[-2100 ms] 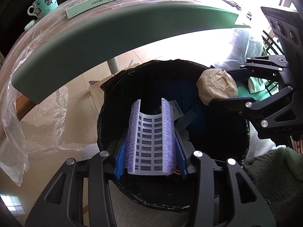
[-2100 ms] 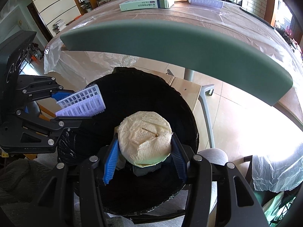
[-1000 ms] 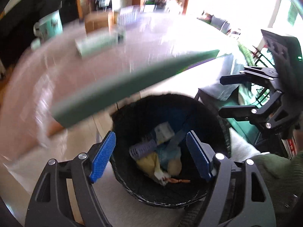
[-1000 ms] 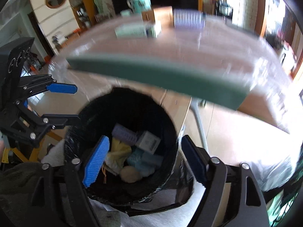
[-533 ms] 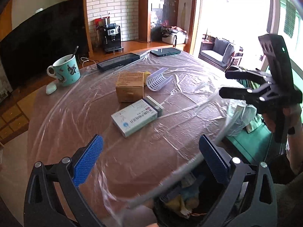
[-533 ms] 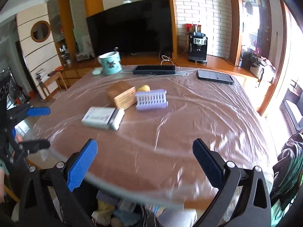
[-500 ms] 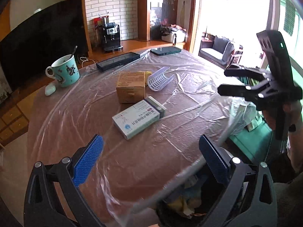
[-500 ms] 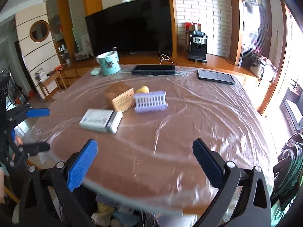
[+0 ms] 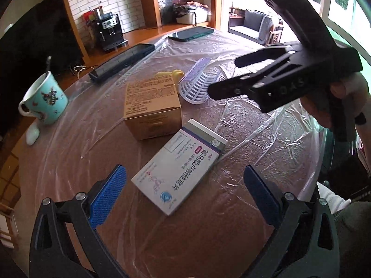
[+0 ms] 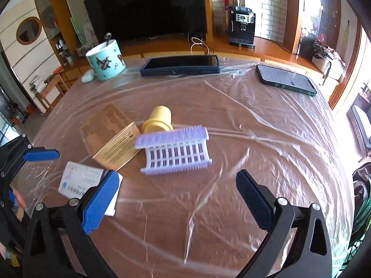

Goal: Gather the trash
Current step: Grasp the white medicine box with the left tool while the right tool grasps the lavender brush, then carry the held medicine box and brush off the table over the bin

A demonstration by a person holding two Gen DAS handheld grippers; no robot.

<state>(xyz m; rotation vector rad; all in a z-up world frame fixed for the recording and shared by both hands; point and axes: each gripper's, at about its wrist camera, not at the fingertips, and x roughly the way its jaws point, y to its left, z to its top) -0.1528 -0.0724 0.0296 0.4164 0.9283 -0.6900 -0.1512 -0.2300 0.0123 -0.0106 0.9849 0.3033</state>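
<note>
A white medicine box (image 9: 179, 169) lies on the plastic-covered table (image 9: 243, 208), just ahead of my open, empty left gripper (image 9: 183, 197). It also shows in the right wrist view (image 10: 81, 180). Behind it stand a tan cardboard box (image 9: 151, 106), a lilac plastic rack (image 9: 197, 85) and a small yellow cup (image 9: 176, 74). My right gripper (image 10: 176, 199) is open and empty, with the lilac rack (image 10: 175, 150), the yellow cup (image 10: 158, 118) and the tan box (image 10: 111, 134) ahead of it. The right gripper also shows at the right of the left wrist view (image 9: 231, 74).
A teal mug (image 9: 44, 99) with a spoon stands at the far left edge. A dark tablet (image 10: 180, 64) and a phone (image 10: 286, 80) lie at the back of the table. The table edge curves close at the right (image 9: 315, 162).
Both grippers dropped their trash into the black bin, rose above the table and moved forward over it. The medicine box and the rack are now much closer.
</note>
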